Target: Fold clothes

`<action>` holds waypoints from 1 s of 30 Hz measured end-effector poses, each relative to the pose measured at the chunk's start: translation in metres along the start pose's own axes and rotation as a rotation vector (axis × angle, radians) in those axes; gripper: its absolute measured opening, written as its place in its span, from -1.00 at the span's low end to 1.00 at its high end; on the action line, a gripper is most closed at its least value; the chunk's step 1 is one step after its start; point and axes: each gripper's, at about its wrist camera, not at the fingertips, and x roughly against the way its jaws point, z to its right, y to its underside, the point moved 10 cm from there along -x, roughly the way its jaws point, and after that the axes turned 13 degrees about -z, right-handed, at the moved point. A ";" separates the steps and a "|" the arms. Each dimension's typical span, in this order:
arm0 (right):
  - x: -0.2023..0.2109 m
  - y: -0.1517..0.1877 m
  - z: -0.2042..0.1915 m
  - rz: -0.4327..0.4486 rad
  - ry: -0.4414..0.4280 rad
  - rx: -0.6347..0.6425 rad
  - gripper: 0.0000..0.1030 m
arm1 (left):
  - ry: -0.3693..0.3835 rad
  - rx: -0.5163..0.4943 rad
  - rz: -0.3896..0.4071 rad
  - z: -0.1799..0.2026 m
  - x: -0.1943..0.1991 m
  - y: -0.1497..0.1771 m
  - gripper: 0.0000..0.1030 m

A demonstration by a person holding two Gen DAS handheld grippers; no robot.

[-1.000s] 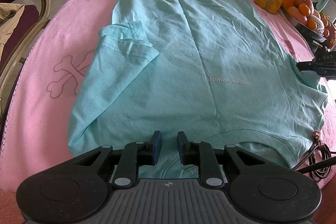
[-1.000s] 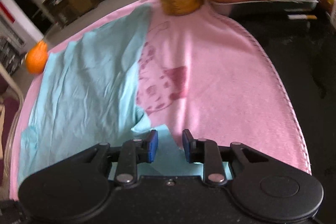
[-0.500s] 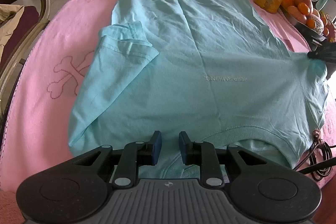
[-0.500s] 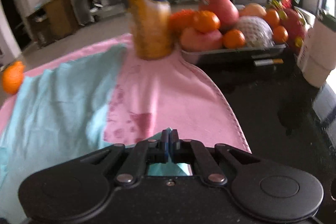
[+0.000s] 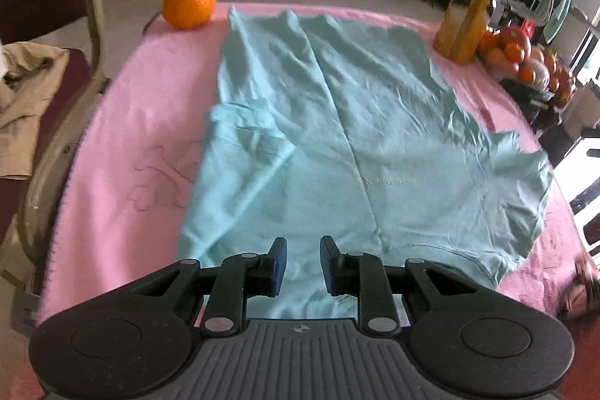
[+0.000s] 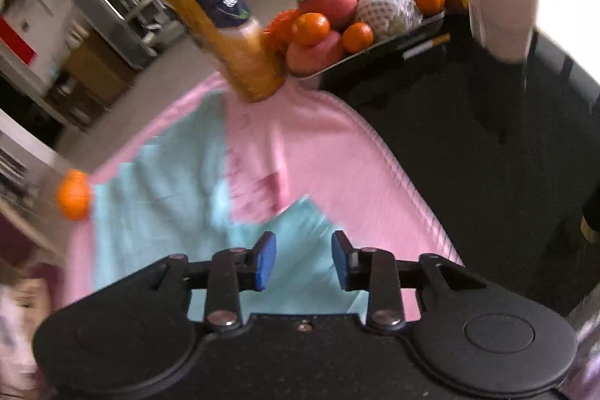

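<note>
Preparing the first fold, you hover both over the teal T-shirt (image 5: 337,122) spread on the pink-covered tabletop (image 5: 123,145): left hand-held gripper (image 5: 303,263) apart and empty, right hand-held gripper (image 6: 303,259) opening, nothing between; next, grasp a sleeve edge.

So the black two-finger right gripper (image 6: 303,259) was clamped shut on the right sleeve of the light teal cotton T-shirt (image 6: 157,208) half a second ago, and now its jaws are opening with nothing pinched, sleeve lying flat below on the pink fleece blanket (image 6: 337,152). It's also risen and rolled, so the view tilts. The black left gripper (image 5: 303,263) pulled up higher over the collar too, gap unchanged.
</note>
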 end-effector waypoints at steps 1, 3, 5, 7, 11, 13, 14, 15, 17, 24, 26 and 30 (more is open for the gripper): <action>0.006 0.010 -0.004 -0.012 -0.026 0.001 -0.34 | -0.008 0.007 0.001 -0.006 0.001 0.002 -0.55; 0.005 0.032 -0.010 -0.044 -0.050 0.010 -0.36 | -0.025 0.035 -0.013 -0.016 -0.007 0.006 -0.60; -0.016 0.052 -0.017 -0.087 -0.049 0.012 -0.57 | -0.021 0.063 -0.021 -0.019 -0.020 0.006 -0.66; -0.043 0.070 -0.022 -0.129 -0.050 0.001 -0.65 | -0.012 0.078 -0.020 -0.016 -0.036 0.003 -0.69; -0.088 0.094 -0.028 -0.178 -0.032 -0.010 -0.65 | -0.026 0.019 -0.104 -0.007 -0.059 0.019 -0.69; -0.094 0.106 -0.022 -0.201 0.011 0.020 -0.82 | -0.066 -0.045 -0.140 -0.008 -0.054 0.035 -0.60; -0.097 0.112 -0.020 -0.212 0.033 0.034 -0.86 | -0.084 -0.071 -0.145 -0.010 -0.050 0.042 -0.59; -0.097 0.117 -0.017 -0.223 0.050 0.041 -0.91 | -0.090 -0.075 -0.145 -0.015 -0.044 0.046 -0.59; -0.088 0.123 -0.011 -0.242 0.073 0.043 -0.91 | -0.088 -0.055 -0.150 -0.028 -0.034 0.049 -0.60; -0.026 0.100 -0.052 -0.111 -0.031 0.106 -0.63 | -0.076 0.089 -0.002 -0.076 0.009 -0.002 -0.48; -0.008 0.087 -0.077 -0.057 -0.101 0.134 -0.51 | -0.074 0.126 0.036 -0.084 0.014 -0.027 -0.46; 0.002 0.064 -0.121 0.000 -0.220 0.173 -0.43 | -0.051 0.159 0.056 -0.085 0.000 -0.067 -0.50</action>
